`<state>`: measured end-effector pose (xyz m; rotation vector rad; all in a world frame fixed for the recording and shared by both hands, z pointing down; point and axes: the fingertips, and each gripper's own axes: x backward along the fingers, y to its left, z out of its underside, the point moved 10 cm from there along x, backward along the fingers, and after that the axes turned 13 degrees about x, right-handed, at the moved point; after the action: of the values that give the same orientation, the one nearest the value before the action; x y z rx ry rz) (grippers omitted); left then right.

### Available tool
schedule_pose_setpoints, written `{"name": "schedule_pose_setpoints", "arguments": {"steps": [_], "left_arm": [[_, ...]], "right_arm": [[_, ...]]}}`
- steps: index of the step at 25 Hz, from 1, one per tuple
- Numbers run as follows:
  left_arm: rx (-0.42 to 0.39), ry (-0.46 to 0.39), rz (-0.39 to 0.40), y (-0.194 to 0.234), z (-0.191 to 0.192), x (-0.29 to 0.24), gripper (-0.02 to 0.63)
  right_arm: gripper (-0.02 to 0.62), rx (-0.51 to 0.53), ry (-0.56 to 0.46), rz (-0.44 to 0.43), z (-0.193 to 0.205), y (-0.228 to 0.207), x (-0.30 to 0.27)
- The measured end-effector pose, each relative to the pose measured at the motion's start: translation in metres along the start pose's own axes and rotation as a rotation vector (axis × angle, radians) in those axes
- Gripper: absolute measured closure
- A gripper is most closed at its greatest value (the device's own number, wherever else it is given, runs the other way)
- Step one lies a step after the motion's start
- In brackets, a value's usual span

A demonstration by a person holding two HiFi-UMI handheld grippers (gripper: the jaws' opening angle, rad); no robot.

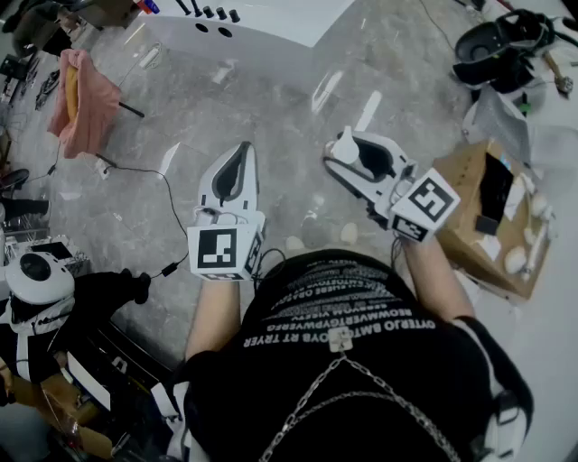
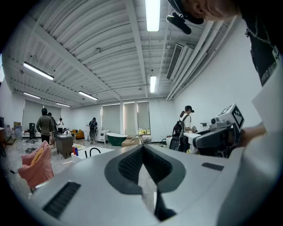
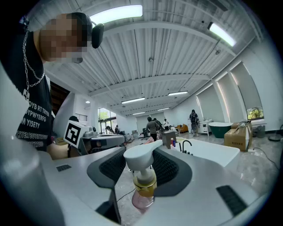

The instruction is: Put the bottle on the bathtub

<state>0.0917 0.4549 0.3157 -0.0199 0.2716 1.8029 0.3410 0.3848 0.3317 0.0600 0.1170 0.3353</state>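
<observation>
One bottle (image 3: 142, 155) (white pump) clamped in the right gripper (image 1: 347, 155); left gripper (image 1: 241, 152) jaws closed, empty; one bathtub (image 1: 271, 22), top centre.

Illegible white print on shirt (image 1: 361, 311)

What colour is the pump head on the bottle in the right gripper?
White; the bottle has a gold collar and pinkish body. Clearest in the right gripper view.
</observation>
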Motion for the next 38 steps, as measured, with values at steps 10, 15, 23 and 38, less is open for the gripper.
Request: {"name": "schedule_pose_setpoints", "arguments": {"steps": [10, 15, 23, 38], "left_arm": [[-0.021, -0.011, 0.018, 0.041, 0.003, 0.028, 0.604], [-0.008, -0.006, 0.015, 0.064, 0.011, 0.054, 0.604], [0.004, 0.012, 0.037, 0.067, 0.018, 0.05, 0.604], [0.001, 0.067, 0.062, 0.08, 0.026, 0.001, 0.604]], "right_arm": [[0.414, -0.018, -0.008, 0.049, -0.006, 0.03, -0.014], [0.414, -0.04, -0.017, 0.078, -0.009, 0.052, -0.022], [0.414, -0.041, 0.006, 0.071, -0.006, 0.051, -0.026], [0.414, -0.09, 0.023, 0.104, 0.02, 0.007, -0.044]]}}
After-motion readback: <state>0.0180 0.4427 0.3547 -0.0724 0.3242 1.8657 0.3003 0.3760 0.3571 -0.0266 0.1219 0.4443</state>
